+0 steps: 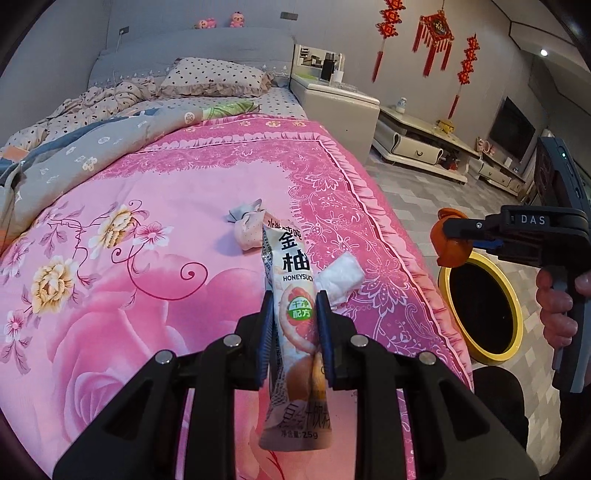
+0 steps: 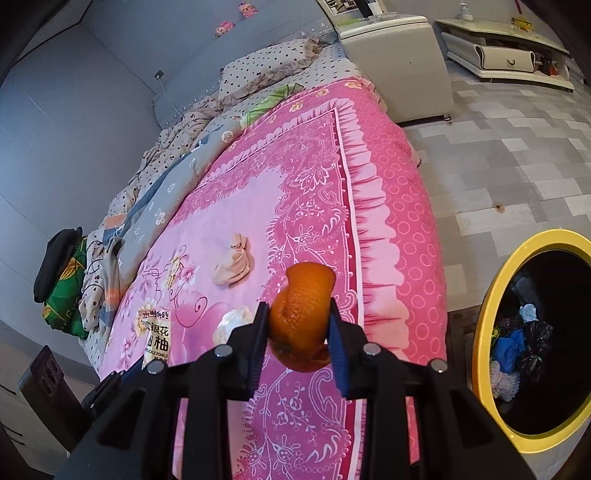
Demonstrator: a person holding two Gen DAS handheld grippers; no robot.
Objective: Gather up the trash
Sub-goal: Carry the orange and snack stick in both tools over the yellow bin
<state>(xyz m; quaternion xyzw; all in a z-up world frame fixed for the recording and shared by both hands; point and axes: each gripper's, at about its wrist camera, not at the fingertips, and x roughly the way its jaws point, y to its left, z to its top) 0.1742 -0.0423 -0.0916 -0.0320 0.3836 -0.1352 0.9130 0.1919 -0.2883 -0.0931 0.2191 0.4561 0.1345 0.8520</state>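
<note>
Beside the bed we see a round black waste bin with a bright yellow rim, standing on the grey tiled floor just off the bed's ruffled edge. Inside it lie crumpled scraps: a blue piece, a pale blue piece, something white and dark bits we cannot make out.

Our left gripper is clamped on a long printed snack wrapper with a grapefruit picture and "HONEYSUC" lettering, which stands upright between the blue pads above the pink floral bedspread. Our right gripper pinches a curled orange peel between its pads; in the left wrist view that peel hangs just above the bin's near rim, with a hand wrapped around the gripper's handle.

On the bedspread there remain a crumpled white tissue, just behind the wrapper, and farther back a knotted pale pink cloth bundle. Towards the head of the bed lie a grey patterned quilt and a polka-dot pillow. A white bedside cabinet stands beside the bed, and low white drawer units run along the wall under red hanging decorations. Nothing lies between the peel and the bin's mouth.
</note>
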